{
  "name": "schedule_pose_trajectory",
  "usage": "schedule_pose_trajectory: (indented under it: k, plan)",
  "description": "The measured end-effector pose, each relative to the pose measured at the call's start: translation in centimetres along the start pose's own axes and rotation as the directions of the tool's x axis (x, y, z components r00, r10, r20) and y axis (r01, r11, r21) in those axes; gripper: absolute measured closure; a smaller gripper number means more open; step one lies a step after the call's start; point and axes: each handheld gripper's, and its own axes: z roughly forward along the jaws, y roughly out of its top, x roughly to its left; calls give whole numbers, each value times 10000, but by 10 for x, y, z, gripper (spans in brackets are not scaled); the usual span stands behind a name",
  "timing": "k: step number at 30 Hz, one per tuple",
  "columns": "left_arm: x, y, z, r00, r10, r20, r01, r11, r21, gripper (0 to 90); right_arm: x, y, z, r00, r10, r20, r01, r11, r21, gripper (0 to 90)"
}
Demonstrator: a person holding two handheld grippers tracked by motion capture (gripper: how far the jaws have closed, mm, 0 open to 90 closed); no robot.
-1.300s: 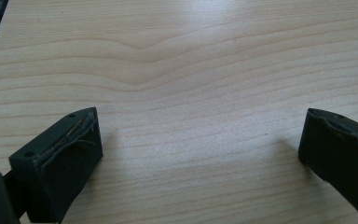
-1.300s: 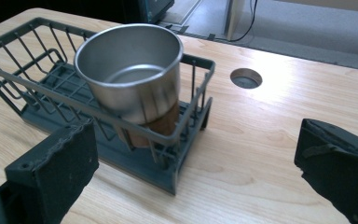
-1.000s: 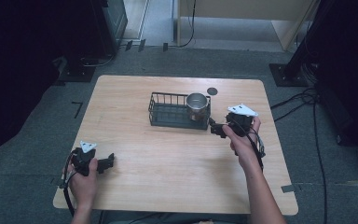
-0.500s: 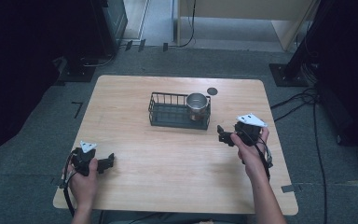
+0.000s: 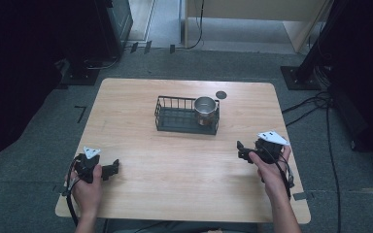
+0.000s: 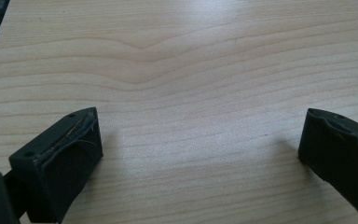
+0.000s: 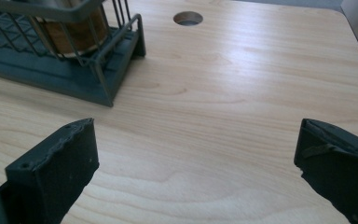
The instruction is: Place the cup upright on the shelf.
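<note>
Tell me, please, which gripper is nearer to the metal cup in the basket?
Right. The right gripper sits just beyond the cup's end of the basket; the left gripper rests near the table's opposite corner.

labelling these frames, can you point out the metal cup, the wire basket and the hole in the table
metal cup [image 5: 205, 108]: high view, on its inner wall just below the rim
wire basket [image 5: 175, 119]: high view, on its bare floor left of the cup
hole in the table [image 7: 188, 18]: right gripper view, centre of the opening
</note>
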Motion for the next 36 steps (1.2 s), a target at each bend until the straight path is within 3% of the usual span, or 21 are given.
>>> schedule_pose_trajectory:
  k: [36]
  plan:
    - [0, 0, 0, 10000, -1, 3, 1, 10000, -4, 0, -49, -58, -33, 9947, 793, 659, -840, 9938, 722, 0]
